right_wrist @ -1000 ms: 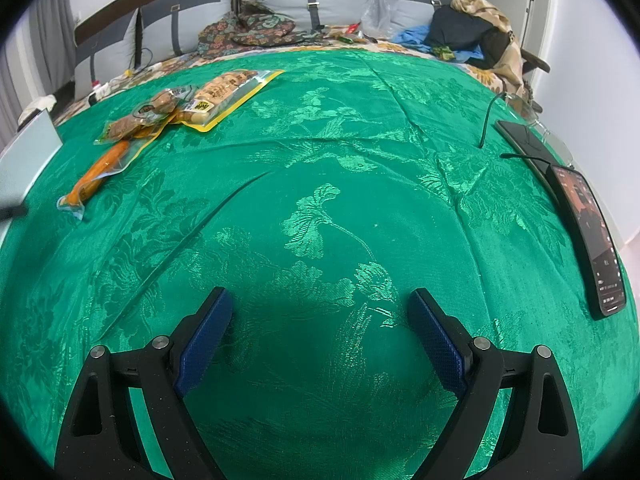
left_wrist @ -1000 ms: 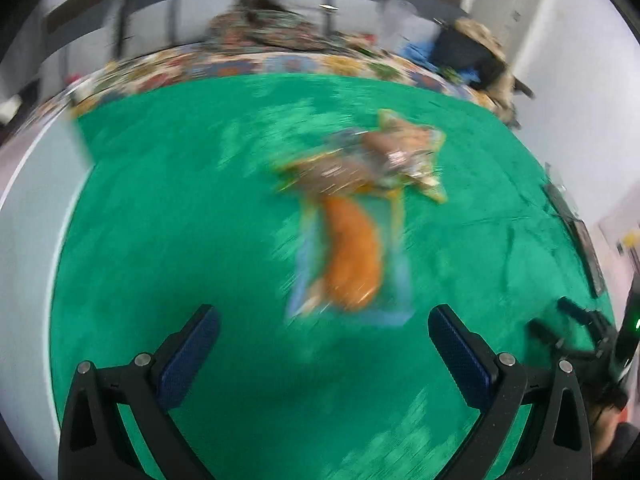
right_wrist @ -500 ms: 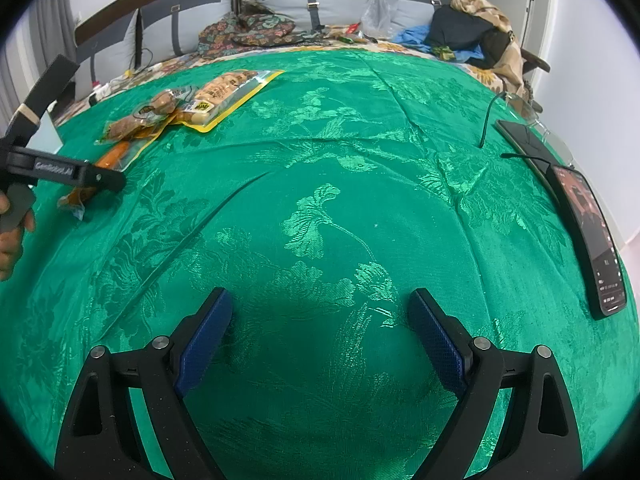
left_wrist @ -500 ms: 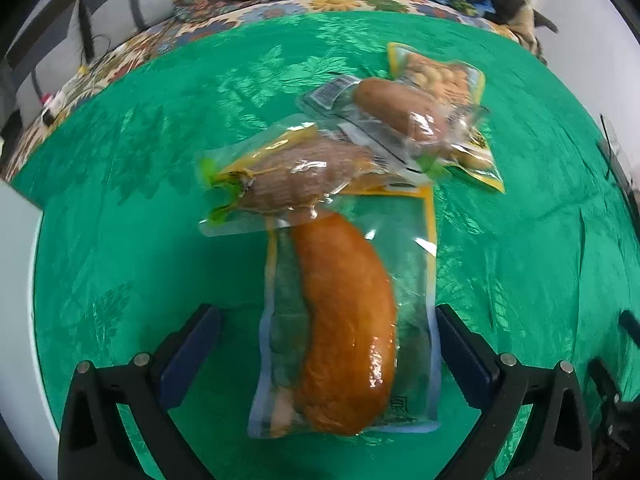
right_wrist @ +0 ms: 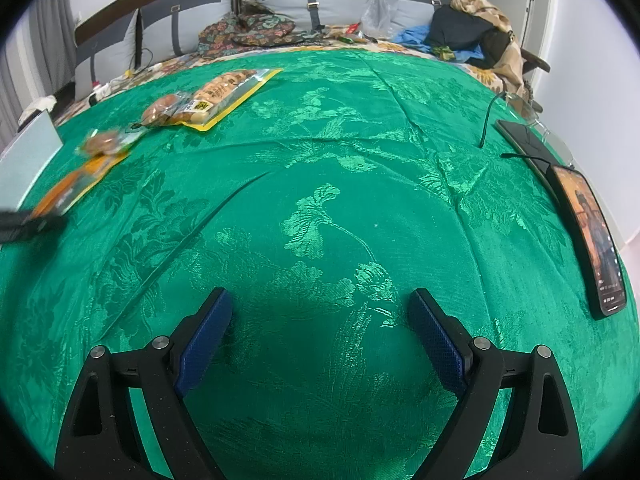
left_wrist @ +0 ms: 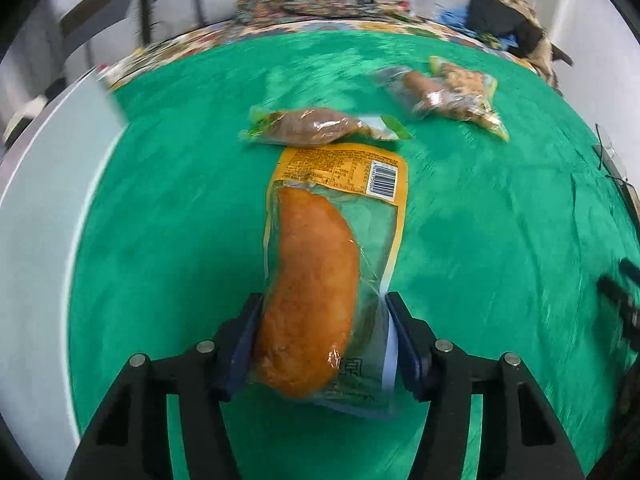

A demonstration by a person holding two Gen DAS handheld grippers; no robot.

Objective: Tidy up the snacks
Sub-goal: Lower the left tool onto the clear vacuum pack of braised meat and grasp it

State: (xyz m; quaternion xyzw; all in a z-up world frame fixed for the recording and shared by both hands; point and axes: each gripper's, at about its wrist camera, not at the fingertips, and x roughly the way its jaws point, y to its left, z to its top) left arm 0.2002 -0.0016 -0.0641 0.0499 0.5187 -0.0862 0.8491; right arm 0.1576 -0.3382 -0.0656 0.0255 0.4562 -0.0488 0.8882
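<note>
Closed left tool onto orange sausage pack, dragged clear of brown pack; right tool agape, sorting barely begun.

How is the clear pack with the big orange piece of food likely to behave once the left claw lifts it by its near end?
The orange snack pack will probably hang stiffly where the solid piece fills it, while its printed far end may droop. The glossy film looks slippery, so it might slide between the left claw pads, which have just been closing onto it. It seems fairly heavy for its size.
</note>
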